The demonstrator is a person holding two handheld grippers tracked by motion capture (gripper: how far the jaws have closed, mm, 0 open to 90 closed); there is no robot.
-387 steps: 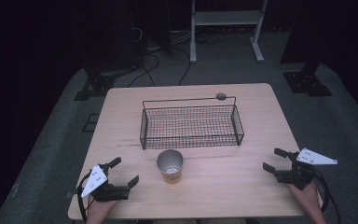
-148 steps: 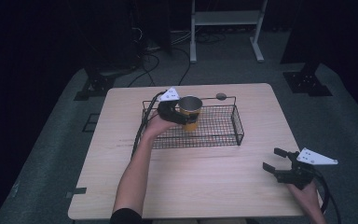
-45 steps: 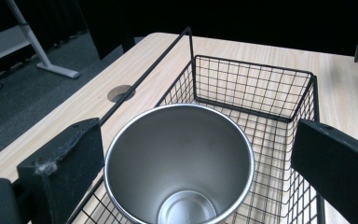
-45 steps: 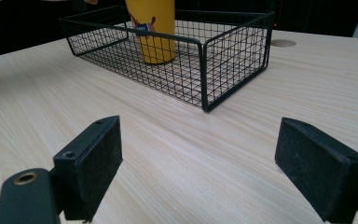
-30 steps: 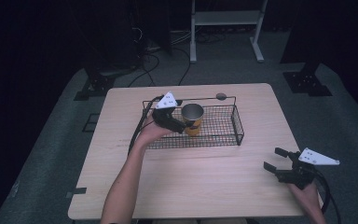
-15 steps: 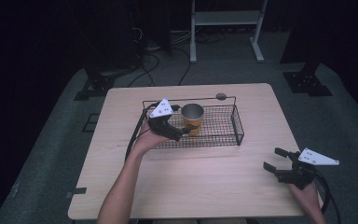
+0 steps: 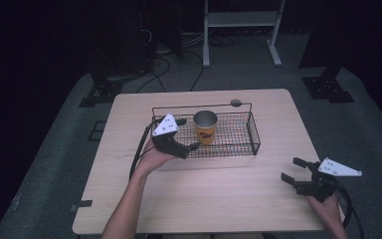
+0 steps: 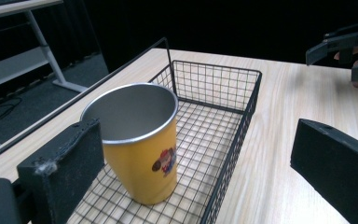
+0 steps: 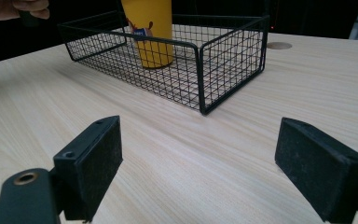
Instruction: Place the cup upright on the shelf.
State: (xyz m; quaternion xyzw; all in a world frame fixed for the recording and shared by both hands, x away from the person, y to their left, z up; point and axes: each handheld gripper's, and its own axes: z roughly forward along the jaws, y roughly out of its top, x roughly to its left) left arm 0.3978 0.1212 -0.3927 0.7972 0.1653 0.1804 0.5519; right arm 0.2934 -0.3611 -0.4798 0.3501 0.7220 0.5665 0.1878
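The table (image 7: 229, 199) carries a wire basket (image 7: 251, 130) at its centre, toward twelve o'clock. The cup (image 7: 205, 127) stands upright inside the basket, left of middle, which reads as a finished placement. The left gripper (image 7: 186, 133), at the cup's nine o'clock, gapes empty, apparently freeing it. The right gripper (image 7: 293, 170) waits at four o'clock, jaws spread, idle.

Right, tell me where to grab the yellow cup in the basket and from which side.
Grip the yellow cup across its upper wall, just below the rim, coming from above: it stands upright and open-topped in the wire basket, whose walls likely block a low sideways approach. The open left gripper is nearest.
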